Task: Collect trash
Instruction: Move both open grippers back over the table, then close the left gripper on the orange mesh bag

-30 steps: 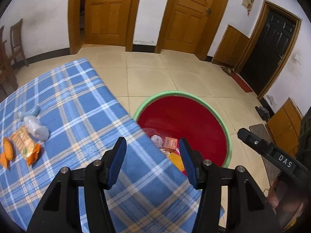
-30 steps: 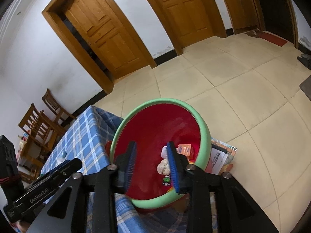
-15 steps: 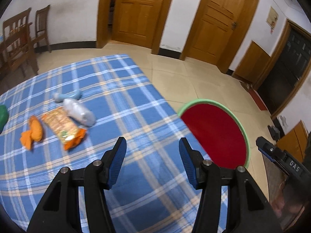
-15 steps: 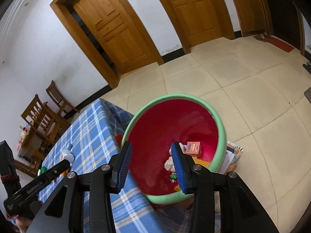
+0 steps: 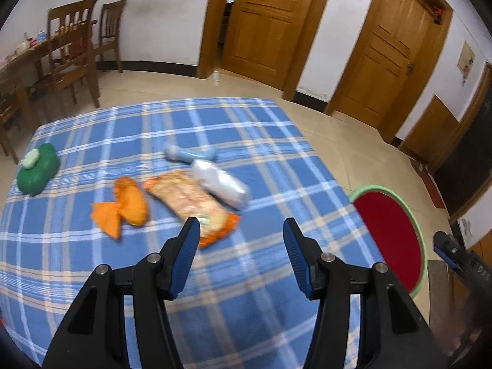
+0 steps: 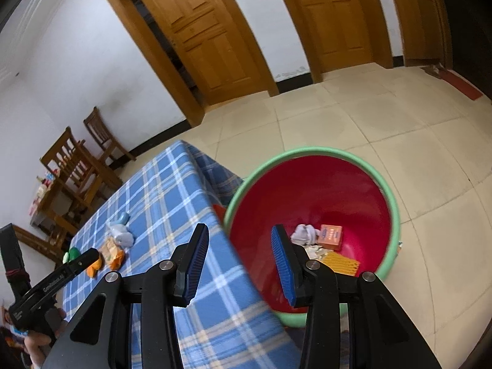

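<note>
On the blue plaid tablecloth [image 5: 252, 141] lie an orange snack packet [image 5: 190, 203], an orange wrapper [image 5: 129, 203], a crumpled silvery bag [image 5: 220, 183] and a light blue bone-shaped piece [image 5: 190, 155]. My left gripper [image 5: 241, 224] hovers open and empty just short of the snack packet. A red basin with a green rim [image 6: 307, 150] stands on the floor by the table's corner. It holds an orange box [image 6: 330, 236], crumpled white paper [image 6: 304, 233] and a yellow packet [image 6: 341, 264]. My right gripper [image 6: 239, 229] is open and empty over the table edge beside the basin.
A green container with a white cap [image 5: 37, 169] sits at the table's far left. Wooden chairs [image 5: 73, 49] and a cluttered wooden table stand by the wall. Tiled floor [image 6: 353, 117] stretches past the basin to three wooden doors.
The left gripper has swung left from over the basin to over the trash on the table. The right gripper has shifted left, off the basin's middle, with its jaws slightly wider.
</note>
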{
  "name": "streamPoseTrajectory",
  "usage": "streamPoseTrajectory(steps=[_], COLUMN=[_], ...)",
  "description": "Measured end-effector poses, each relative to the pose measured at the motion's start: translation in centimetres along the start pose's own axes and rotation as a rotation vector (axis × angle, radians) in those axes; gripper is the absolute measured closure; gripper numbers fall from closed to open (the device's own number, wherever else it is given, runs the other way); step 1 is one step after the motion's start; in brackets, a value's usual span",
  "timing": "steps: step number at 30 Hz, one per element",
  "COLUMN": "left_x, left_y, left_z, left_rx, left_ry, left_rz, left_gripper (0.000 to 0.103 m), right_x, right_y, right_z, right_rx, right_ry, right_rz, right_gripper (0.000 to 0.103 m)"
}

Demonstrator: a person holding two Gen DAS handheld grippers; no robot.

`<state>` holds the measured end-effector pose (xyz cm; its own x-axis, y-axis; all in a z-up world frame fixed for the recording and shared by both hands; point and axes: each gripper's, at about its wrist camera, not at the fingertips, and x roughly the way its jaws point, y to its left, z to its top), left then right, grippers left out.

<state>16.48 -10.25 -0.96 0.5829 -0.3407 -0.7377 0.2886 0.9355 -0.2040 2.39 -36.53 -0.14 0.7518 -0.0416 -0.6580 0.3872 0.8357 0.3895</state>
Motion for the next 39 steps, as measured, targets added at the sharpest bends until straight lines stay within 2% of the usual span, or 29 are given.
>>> streamPoseTrajectory(steps=[11,15,22,29,39], left_x=[1.6,2.7,4.0,4.6,5.4], left_y=[5.9,7.0,8.9,10.4,11.8], left_z=[1.0,1.3,1.4,1.4,1.7], left_rx=[-0.056,-0.054,-0.065,-0.090,-0.122], left_ry=[0.017,0.033,0.046,0.043,0.048], left_rz=[0.091,0.137,0.173,0.175,0.127], left_gripper=[0.047,0.047,0.047,0.047,0.046], right_x=[2.8,3.7,5.3,6.9,8.9], right_y=[4.6,5.8,7.9,10.4,14.3], right_z=[0.3,0.2,0.1,-0.3,-0.7], right_rx=[-0.085,-0.102,-0.142,-0.187,-0.262], right_ry=[0.048,0.071,0.103,0.137,0.174], right_rz=[0.042,0.049,0.055,0.068,0.102], right_gripper=[0.059,0.059,0.059,0.059,0.059])
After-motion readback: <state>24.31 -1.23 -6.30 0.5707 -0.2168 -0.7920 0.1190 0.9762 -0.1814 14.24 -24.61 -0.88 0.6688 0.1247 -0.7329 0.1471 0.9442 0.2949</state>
